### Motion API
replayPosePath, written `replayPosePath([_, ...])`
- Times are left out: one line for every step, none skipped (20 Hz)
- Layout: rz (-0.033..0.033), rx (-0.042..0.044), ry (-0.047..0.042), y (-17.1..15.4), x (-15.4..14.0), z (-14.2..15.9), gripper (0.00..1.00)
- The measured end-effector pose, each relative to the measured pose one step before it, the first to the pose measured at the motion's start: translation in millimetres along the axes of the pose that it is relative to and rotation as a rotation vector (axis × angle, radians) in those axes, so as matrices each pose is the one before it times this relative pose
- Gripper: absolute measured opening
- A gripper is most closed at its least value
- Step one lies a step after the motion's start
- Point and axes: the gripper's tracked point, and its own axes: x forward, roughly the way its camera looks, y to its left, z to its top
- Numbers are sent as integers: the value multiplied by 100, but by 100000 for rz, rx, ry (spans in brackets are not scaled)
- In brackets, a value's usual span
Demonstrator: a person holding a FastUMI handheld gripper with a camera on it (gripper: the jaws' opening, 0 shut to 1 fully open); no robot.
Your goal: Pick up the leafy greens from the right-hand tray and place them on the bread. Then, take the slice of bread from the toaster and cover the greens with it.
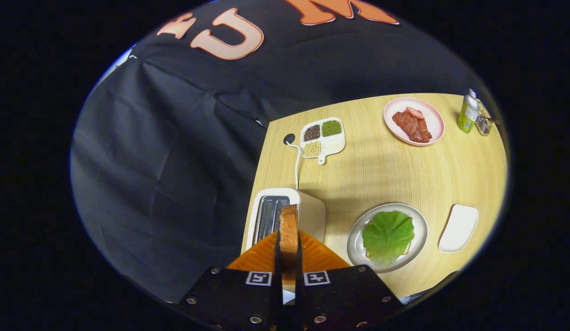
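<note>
My gripper [289,250] is shut on a slice of toasted bread [288,230], held edge-up between both fingers. The slice hangs just above the white toaster [308,211], whose slots show beside it. To the right of the fingers a grey plate [418,225] holds a green leaf [387,236] lying over another bread slice, of which only a corner peeks out under the leaf [406,249].
A white empty tray [458,228] lies right of the grey plate. Farther back on the wooden table [381,170] are a divided dish of beans [322,137], a pink plate with meat [413,121], a green bottle [468,111] and the toaster's cord [296,163].
</note>
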Motion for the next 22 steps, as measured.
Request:
replayPosePath([679,1253,-688,-774,-219,70,11])
replayPosePath([729,1669,-785,-552,-239,12,11])
replayPosePath([1301,1222,-871,-736,-109,-23,11])
replayPosePath([756,1136,-841,-781,-26,-37,11])
replayPosePath([472,731,-563,-919,-82,-99,11])
replayPosePath([98,768,-433,-955,-6,-194,11])
replayPosePath([304,448,-152,-981,90,-280,11])
replayPosePath([94,516,-374,-919,81,-333,11])
replayPosePath([174,736,-361,-1119,260,-205,11])
replayPosePath([305,1058,79,-909,262,-404,11])
replayPosePath([234,1202,269,-972,226,-408,11])
replayPosePath([280,1415,227,-936,271,-305,11])
replayPosePath([134,1019,306,-940,292,-304,11])
replayPosePath([-162,1040,170,-1040,363,-131,11])
replayPosePath([-18,1113,62,-959,431,-223,11])
replayPosePath([-552,1395,314,-1072,407,-129,11])
replayPosePath([279,878,34,-694,359,-41,11])
replayPosePath([1015,487,-218,-313,273,-43,11])
replayPosePath([1885,874,349,-237,374,-95,11])
replayPosePath([2063,763,308,-462,497,-154,11])
replayPosePath([1513,226,157,-242,314,-123,11])
replayPosePath([247,-205,-282,-528,70,-147,11])
